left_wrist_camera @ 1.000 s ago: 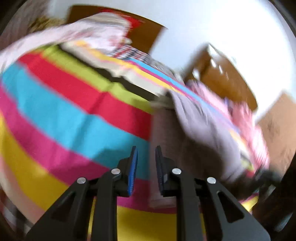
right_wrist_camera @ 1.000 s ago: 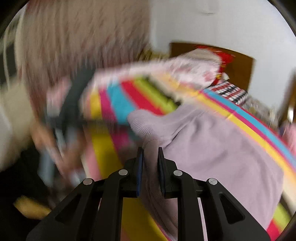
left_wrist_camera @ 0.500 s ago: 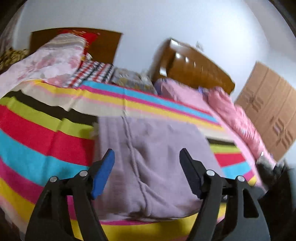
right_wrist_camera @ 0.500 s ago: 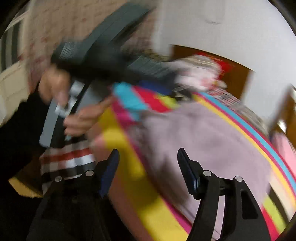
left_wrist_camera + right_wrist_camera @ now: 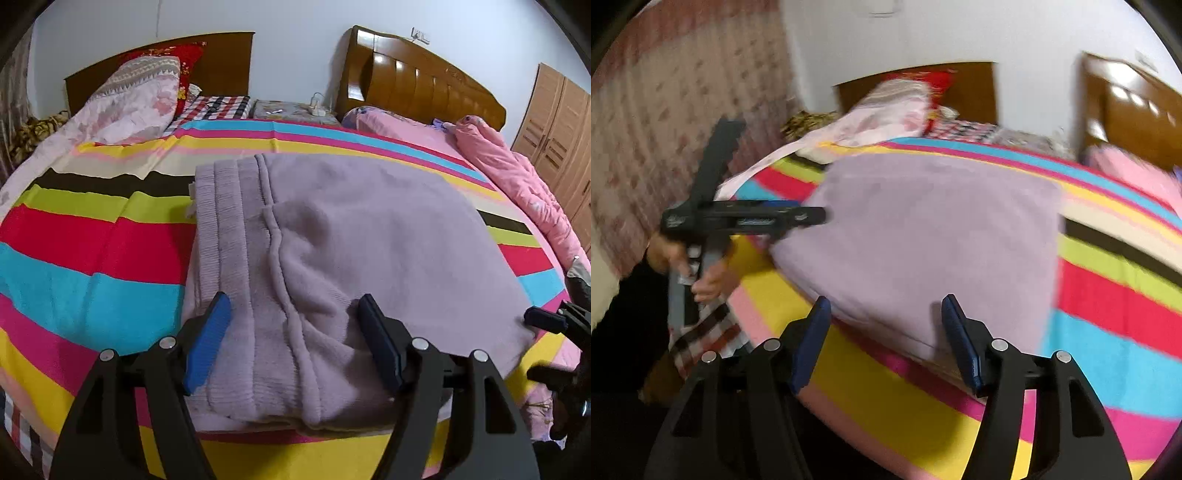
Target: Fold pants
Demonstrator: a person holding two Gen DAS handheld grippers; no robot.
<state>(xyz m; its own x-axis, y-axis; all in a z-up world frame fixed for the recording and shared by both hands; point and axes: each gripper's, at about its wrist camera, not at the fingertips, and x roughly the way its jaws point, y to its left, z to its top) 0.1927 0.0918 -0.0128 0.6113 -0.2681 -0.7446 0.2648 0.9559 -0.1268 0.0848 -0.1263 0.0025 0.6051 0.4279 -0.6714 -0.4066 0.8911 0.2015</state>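
Left gripper (image 5: 293,345) spread wide, empty, at bottom centre over the folded lilac fleece pants (image 5: 332,251) — mid-frame on the rainbow-striped bedsheet (image 5: 92,240). Right gripper (image 5: 884,339) — equally wide, holding nothing, at the pants' near edge.

Left gripper (image 5: 293,341): black plastic arms, silver screws, blue pads on fingers (image 5: 207,341). Right gripper (image 5: 884,339): same build. Bare-skinned hand (image 5: 709,282), dark sleeve.
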